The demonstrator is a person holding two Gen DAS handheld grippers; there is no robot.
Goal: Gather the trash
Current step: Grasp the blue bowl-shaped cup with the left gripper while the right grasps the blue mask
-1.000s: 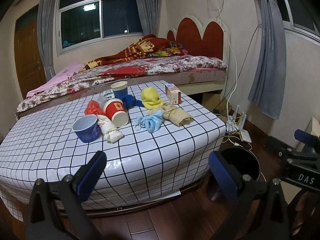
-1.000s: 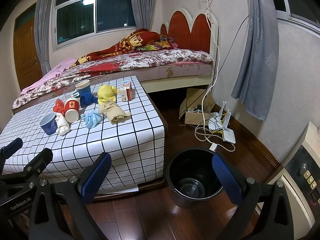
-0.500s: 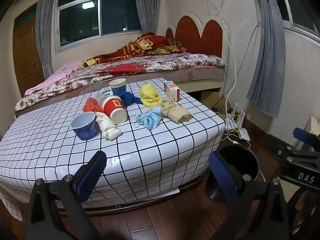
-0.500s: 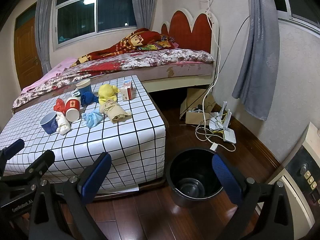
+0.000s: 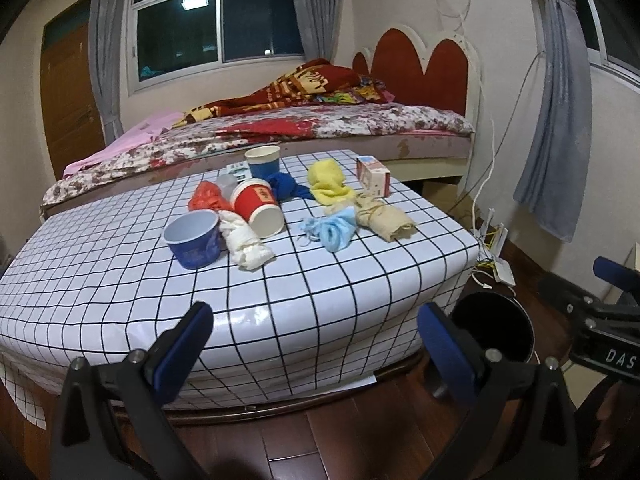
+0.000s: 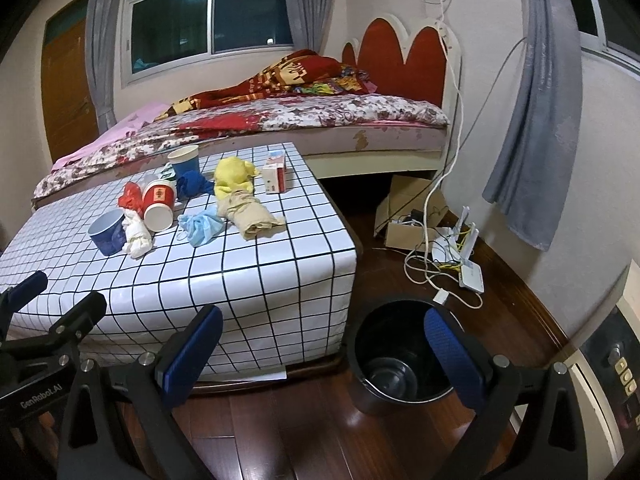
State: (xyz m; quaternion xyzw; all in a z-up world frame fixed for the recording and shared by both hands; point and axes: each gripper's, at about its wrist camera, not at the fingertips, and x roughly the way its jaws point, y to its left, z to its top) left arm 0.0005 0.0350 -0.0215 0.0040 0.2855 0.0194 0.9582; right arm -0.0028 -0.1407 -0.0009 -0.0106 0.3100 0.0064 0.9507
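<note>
Nearest, the left gripper [image 5: 314, 338] hangs with its blue pads spread wide and nothing between them, short of the near edge of the table [image 5: 280, 300]; the right gripper [image 6: 322, 346] is likewise wide apart and empty, off the table's right corner and over the black bin [image 6: 400, 360], which stands on the wood floor just beside that corner and looks empty; on the table, past a bare stretch of checked cloth, the trash lies in a loose cluster: a blue cup [image 5: 194, 238] upright at its left, a white wad [image 5: 246, 240] touching it, a red cup [image 5: 259, 208] on its side behind, a pale blue mask [image 5: 334, 230] and a tan bundle [image 5: 386, 218] toward the table's right, then an orange scrap [image 5: 206, 198], a dark blue cloth [image 5: 284, 188], a yellow cloth [image 5: 328, 182], a small carton [image 5: 373, 176] and a second blue cup [image 5: 262, 162] near the far edge; nothing looks collected yet, so the step is probably a first reach; taking the nearest pieces first should avoid toppling the cups, and soft wads want a pinch low at their middle.
</note>
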